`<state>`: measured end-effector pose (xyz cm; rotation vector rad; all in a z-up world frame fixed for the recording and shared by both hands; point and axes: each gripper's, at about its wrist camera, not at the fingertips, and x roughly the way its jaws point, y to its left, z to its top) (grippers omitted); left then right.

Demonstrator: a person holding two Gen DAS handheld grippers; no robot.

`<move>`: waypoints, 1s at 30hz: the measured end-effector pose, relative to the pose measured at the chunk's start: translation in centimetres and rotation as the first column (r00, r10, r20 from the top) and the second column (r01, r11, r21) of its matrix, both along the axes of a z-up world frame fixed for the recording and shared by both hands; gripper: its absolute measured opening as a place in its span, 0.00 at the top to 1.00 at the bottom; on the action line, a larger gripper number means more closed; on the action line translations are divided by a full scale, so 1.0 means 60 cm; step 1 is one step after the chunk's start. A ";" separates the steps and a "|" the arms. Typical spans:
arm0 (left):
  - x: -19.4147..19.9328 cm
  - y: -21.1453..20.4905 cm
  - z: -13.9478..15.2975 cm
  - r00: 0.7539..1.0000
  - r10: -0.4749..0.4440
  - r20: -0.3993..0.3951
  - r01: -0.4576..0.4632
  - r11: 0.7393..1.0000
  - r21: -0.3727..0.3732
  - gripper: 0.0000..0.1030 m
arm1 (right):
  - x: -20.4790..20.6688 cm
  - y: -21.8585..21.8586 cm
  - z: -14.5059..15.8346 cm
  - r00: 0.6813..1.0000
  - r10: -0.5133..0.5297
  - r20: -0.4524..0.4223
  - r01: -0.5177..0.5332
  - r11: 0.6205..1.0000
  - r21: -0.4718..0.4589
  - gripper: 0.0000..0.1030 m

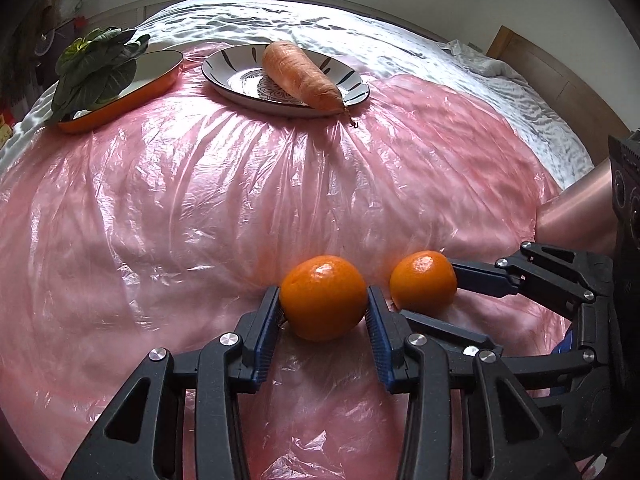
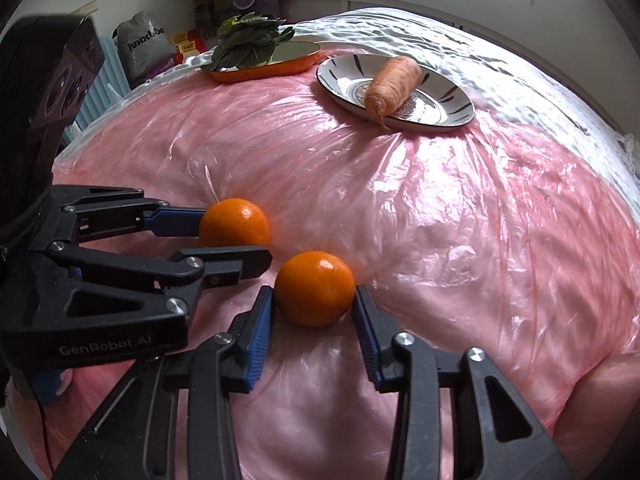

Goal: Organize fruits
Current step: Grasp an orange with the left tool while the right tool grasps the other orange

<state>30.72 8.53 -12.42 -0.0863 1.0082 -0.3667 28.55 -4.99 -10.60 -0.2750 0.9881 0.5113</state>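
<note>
Two oranges lie on a pink plastic sheet (image 1: pixel 200 208). My left gripper (image 1: pixel 323 300) is shut on the left orange (image 1: pixel 323 297), pads touching both its sides; this orange also shows in the right wrist view (image 2: pixel 234 222). My right gripper (image 2: pixel 315 296) is shut on the right orange (image 2: pixel 315 288), which also shows in the left wrist view (image 1: pixel 423 281). Both oranges rest on or just above the sheet. A patterned plate (image 1: pixel 352 80) at the back holds a carrot (image 1: pixel 304 76). An orange dish (image 1: pixel 132 96) at the back left holds leafy greens (image 1: pixel 94 70).
The sheet covers a bed with a white quilt (image 1: pixel 360 36). A wooden bed frame (image 1: pixel 560 80) runs along the right. Bags and clutter (image 2: pixel 144 44) stand beyond the bed at the far left of the right wrist view.
</note>
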 end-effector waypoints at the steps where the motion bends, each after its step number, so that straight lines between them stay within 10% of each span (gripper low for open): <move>1: 0.001 0.000 0.000 1.000 0.001 -0.003 -0.001 1.000 -0.001 0.64 | 0.001 0.002 -0.001 1.000 0.003 0.005 -0.003 1.000 -0.004 0.21; 30: -0.055 0.014 0.029 0.996 0.085 -0.035 -0.087 0.993 -0.074 0.65 | -0.107 -0.098 0.076 0.994 -0.069 0.084 0.068 0.997 0.022 0.23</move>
